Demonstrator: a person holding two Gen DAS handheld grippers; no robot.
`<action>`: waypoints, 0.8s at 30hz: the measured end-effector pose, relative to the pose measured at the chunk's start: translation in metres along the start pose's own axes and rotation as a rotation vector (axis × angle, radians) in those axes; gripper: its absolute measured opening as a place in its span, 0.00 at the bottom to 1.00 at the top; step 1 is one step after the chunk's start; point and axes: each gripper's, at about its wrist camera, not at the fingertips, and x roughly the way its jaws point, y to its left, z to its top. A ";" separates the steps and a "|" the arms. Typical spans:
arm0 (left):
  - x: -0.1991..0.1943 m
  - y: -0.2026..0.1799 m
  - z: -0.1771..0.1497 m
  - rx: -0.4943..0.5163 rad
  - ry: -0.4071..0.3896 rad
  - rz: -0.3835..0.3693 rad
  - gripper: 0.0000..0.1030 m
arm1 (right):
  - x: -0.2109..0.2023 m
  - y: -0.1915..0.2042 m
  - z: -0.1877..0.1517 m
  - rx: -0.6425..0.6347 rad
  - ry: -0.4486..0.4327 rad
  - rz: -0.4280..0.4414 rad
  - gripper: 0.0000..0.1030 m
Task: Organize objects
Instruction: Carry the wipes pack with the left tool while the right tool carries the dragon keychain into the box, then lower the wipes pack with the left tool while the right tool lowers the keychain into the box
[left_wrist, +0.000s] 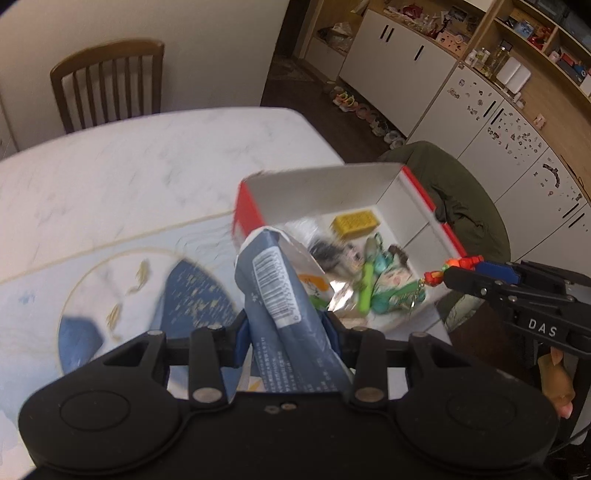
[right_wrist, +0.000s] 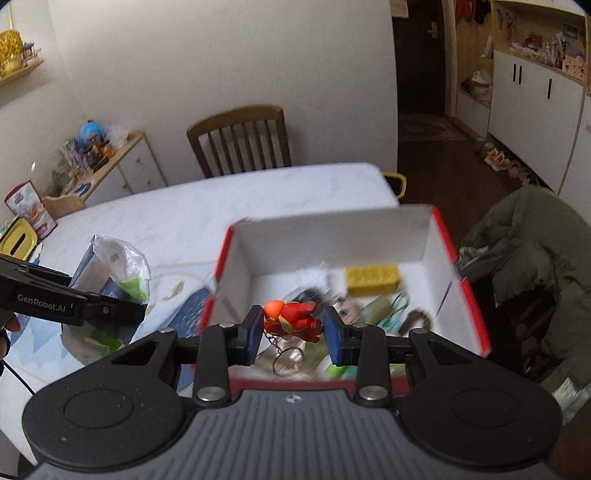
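My left gripper (left_wrist: 286, 334) is shut on a blue-grey packet (left_wrist: 273, 291) with a barcode, held up just left of the box. The red and white cardboard box (left_wrist: 325, 184) stands open on the table and holds a yellow block (left_wrist: 356, 221), a green toy (left_wrist: 369, 280) and other small items, blurred. My right gripper (right_wrist: 291, 334) is shut on a red figure keychain (right_wrist: 291, 319) over the box's (right_wrist: 332, 236) near side, its ring (right_wrist: 288, 360) dangling. The right gripper (left_wrist: 458, 273) also shows at the box's right edge. The left gripper (right_wrist: 136, 314) and packet (right_wrist: 110, 266) appear left of the box.
The marble table (right_wrist: 221, 206) carries a blue-patterned mat (left_wrist: 110, 280) under the left gripper. A wooden chair (right_wrist: 240, 140) stands at the far side. An olive jacket (right_wrist: 524, 251) is draped over a seat to the right of the box. Cabinets (left_wrist: 406, 62) line the far wall.
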 end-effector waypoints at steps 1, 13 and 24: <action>0.002 -0.007 0.006 0.010 -0.005 0.004 0.38 | 0.000 -0.006 0.004 -0.003 -0.009 -0.001 0.33; 0.065 -0.063 0.061 0.075 0.039 0.071 0.38 | 0.038 -0.054 0.016 -0.044 -0.001 -0.002 0.33; 0.141 -0.077 0.085 0.115 0.147 0.158 0.38 | 0.084 -0.068 0.006 -0.028 0.079 0.014 0.33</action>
